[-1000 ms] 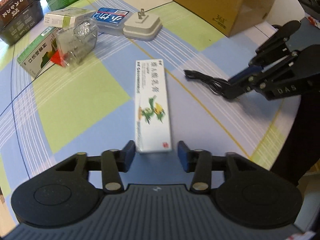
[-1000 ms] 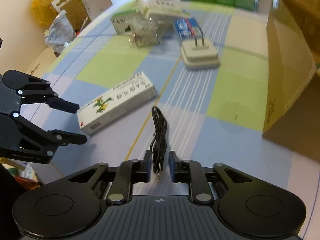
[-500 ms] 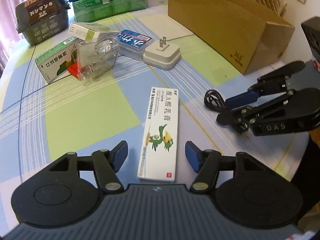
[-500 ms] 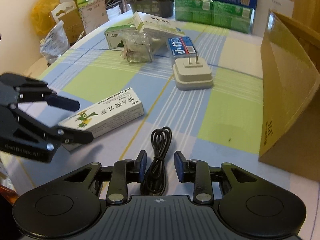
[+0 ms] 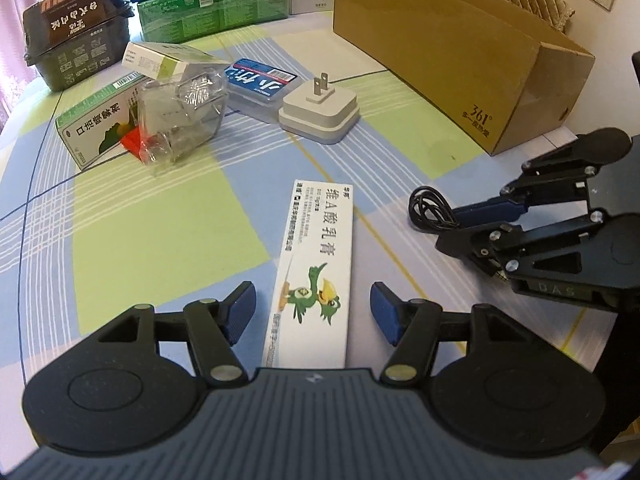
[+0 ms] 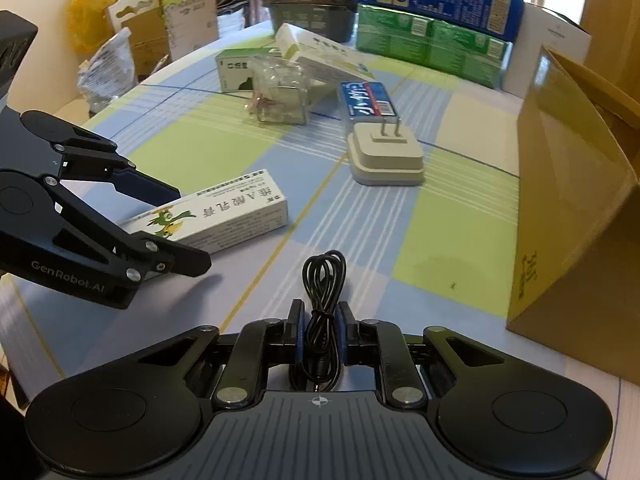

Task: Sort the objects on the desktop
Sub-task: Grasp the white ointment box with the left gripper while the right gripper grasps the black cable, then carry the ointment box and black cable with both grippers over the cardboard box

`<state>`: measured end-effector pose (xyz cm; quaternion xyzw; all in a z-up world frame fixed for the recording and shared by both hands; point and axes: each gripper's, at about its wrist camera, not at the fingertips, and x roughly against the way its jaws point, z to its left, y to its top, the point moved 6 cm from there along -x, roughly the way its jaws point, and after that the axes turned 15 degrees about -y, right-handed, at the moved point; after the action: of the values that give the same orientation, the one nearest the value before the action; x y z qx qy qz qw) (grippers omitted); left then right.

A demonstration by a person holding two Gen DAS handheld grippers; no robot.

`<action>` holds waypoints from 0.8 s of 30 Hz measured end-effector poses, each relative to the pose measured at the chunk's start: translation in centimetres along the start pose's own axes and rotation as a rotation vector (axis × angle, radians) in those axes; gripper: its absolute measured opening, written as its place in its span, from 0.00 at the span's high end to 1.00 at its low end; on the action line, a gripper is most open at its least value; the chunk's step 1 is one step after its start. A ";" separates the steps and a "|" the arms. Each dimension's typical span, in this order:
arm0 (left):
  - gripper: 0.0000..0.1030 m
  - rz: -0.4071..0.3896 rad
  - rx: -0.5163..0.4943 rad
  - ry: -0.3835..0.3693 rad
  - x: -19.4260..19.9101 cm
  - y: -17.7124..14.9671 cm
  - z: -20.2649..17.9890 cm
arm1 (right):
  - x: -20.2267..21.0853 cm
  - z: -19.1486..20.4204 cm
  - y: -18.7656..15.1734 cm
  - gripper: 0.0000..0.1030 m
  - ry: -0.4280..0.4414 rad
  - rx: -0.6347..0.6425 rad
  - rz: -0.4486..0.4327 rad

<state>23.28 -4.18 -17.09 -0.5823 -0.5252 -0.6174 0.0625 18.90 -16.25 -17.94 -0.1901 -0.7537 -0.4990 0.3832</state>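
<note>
The right gripper (image 6: 319,330) is seen with its jaws closing on a coiled black cable (image 6: 322,286); the blue pads are drawn in against the bundle's sides, and the coil's far loop lies ahead of them on the surface (image 6: 452,248). The left gripper (image 5: 313,312) is held with its jaws spread, and a long white ointment box (image 5: 316,264) with a green bird printed on it lies flat between them, a gap being left on either side so that neither pad is touching it. In the left view the right gripper (image 5: 460,220) is seen just to the right of the box, with the cable (image 5: 430,210) at its tips; in the right view the left gripper (image 6: 176,224) is seen astride the near end of the box (image 6: 216,218). Farther out, a white plug adapter (image 5: 319,114) is set prongs-up, with a blue-labelled case (image 5: 260,82) just behind it. To the left of these a clear plastic container (image 5: 182,120) is seen lying against a green and white box (image 5: 94,128), and a smaller white and green box (image 5: 164,58) is propped on top. An open cardboard box (image 5: 452,52) stands along the right side of the checked surface. At the far edge a dark tub (image 5: 76,44) and stacked green and blue cartons (image 5: 212,0) are ranged.
</note>
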 end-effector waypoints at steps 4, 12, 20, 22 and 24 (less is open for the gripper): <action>0.44 -0.015 -0.003 0.007 -0.1 0.5 0.0 | -0.1 -0.6 0.1 0.88 -0.008 -0.036 0.004; 0.54 -0.020 0.003 0.017 -0.4 1.1 0.3 | 0.1 -1.1 0.1 0.88 -0.005 -0.072 0.011; 0.67 -0.006 -0.008 0.036 -0.9 1.0 -0.1 | 0.3 -1.5 0.2 0.88 -0.006 -0.101 0.005; 0.68 -0.005 0.005 0.043 -0.8 1.0 -0.1 | 0.4 -1.7 0.3 0.89 -0.012 -0.112 -0.006; 0.68 -0.002 0.020 0.053 -0.7 0.9 -0.1 | 0.7 -2.0 0.5 0.89 -0.016 -0.126 -0.020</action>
<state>24.08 -5.02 -17.06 -0.5646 -0.5303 -0.6272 0.0816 19.56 -17.87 -16.68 -0.2103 -0.7258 -0.5475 0.3596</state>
